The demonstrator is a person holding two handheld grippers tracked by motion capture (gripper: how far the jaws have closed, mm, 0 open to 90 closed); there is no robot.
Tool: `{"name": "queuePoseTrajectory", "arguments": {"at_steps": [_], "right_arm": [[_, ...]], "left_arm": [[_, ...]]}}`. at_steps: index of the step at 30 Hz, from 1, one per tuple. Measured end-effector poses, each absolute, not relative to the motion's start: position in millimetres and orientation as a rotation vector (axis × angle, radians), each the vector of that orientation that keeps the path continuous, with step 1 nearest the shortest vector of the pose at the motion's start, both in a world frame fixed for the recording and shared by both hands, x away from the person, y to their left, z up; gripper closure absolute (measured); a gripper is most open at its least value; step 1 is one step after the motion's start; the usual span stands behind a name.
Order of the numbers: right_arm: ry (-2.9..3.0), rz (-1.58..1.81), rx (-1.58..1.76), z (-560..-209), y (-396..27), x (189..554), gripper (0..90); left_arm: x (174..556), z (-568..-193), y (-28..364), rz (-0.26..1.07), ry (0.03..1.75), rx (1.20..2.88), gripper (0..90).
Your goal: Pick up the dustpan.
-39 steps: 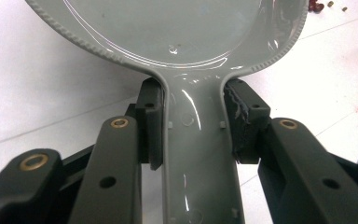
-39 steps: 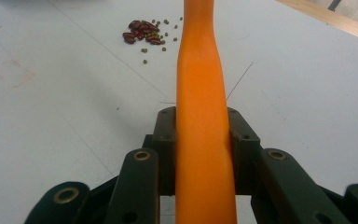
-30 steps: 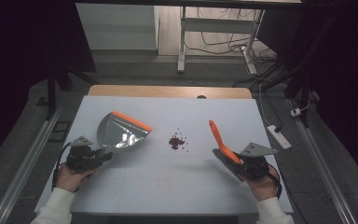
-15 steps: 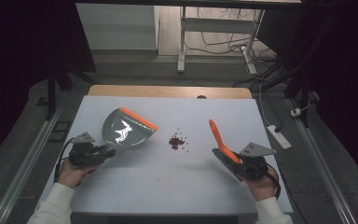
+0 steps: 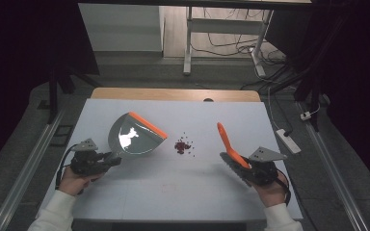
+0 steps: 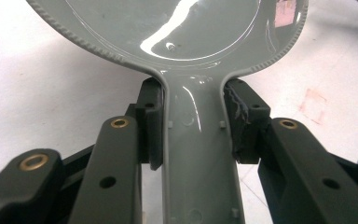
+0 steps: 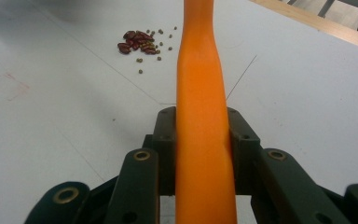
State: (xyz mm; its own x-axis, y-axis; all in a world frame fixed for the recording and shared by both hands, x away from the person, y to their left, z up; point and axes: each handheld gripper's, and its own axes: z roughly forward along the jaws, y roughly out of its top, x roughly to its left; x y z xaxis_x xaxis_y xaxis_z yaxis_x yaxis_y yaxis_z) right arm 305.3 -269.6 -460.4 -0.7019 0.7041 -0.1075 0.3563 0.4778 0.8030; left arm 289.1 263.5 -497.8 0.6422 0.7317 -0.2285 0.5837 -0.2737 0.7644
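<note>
1. The left gripper is clamped on the grey handle of the dustpan; in the left gripper view both pads press the handle's sides just below where it widens into the pan.
2. The right gripper is closed on the orange handle of the brush; in the right gripper view the handle runs up between the jaws, pinched on both sides.
3. The beans, a small dark red heap with scattered specks, lie on the table between the two tools.
4. The dustpan's orange lip sits left of the beans, near them but apart, its mouth turned their way.
5. The brush stands right of the beans, a bare strip of table between.
6. Ahead of the beans the table is open up to its wooden far edge; nearer the person, bare surface reaches the front edge.
7. Both hands rest well in from the table's side edges.
</note>
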Motion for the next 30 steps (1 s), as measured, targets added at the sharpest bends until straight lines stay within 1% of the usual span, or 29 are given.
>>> {"name": "queuePoseTrajectory", "arguments": {"at_steps": [8, 19, 30], "right_arm": [[2.294, 1.116, 0.885, -459.4, -267.1, 307.0, 70.0], [2.273, 1.165, 0.882, -450.7, -254.3, 318.1, 70.0], [2.273, 1.164, 0.872, -444.1, -231.4, 343.8, 70.0]], "left_arm": [[285.5, -490.5, 259.3, 0.198, 0.985, 1.997, 61.9], [278.9, -483.2, 247.7, 0.170, 0.914, 2.057, 61.9], [278.4, -484.5, 243.2, 0.138, 0.858, 2.132, 61.9]]}}
